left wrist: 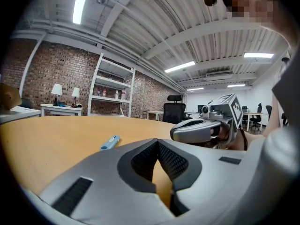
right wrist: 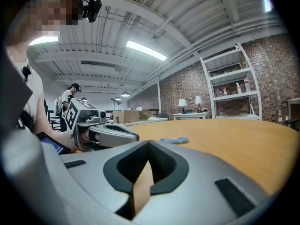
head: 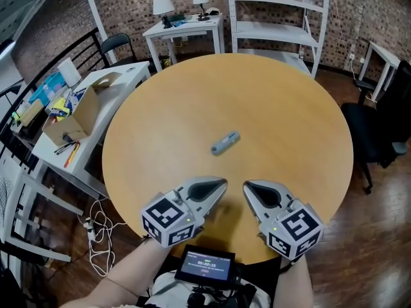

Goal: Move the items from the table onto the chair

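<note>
The round table (head: 289, 127) is lying mostly bare out to its rim, with a black chair (head: 369, 130) standing just off its right edge. The left gripper (head: 221, 183) and right gripper (head: 247, 186) are hovering at the near edge, jaws closed and empty. The small blue item (head: 225, 142) is lying near the table's middle.

Left hand-held gripper (head: 222, 185), grey shell, black ribbed pads (left wrist: 146, 161), right hand-held gripper (head: 246, 187) alike, black-and-white marker cube (head: 170, 221) on each, small dark screen (head: 205, 265) worn at chest

Small tool (head: 225, 142) on table (head: 289, 101) centre (chair (head: 365, 126) at table's right)
</note>
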### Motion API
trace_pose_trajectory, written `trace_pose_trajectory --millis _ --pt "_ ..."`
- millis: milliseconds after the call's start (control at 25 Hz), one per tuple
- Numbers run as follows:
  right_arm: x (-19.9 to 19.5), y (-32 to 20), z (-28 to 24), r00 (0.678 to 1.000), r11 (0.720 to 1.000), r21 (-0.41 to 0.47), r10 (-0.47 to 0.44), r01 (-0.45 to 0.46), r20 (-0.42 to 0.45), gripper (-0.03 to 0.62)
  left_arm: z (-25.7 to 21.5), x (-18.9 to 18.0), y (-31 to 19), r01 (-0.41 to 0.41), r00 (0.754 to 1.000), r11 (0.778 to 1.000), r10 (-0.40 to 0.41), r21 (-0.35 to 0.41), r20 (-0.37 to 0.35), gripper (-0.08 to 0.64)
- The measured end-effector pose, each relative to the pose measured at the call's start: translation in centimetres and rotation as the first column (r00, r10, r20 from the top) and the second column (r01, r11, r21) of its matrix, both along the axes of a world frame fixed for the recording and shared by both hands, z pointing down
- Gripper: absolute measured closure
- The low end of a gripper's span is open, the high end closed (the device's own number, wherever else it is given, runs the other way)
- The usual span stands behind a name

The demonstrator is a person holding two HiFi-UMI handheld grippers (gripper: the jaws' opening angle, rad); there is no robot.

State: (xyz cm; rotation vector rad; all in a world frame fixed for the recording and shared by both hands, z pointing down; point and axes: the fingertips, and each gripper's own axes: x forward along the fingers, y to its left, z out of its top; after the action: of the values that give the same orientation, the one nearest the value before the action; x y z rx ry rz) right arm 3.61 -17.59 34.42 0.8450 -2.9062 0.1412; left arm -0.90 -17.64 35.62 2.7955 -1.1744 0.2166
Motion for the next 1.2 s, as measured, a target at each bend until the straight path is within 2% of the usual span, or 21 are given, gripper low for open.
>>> trace_pose_trajectory --millis 1200 --pt "0.37 0.33 -0.07 1.0 1.0 0.008 -0.002 0.002 0.002 0.591 -0.24 0.39 0.44 -0.008 1.0 1.0 0.008 0.015 -0.012 0.555"
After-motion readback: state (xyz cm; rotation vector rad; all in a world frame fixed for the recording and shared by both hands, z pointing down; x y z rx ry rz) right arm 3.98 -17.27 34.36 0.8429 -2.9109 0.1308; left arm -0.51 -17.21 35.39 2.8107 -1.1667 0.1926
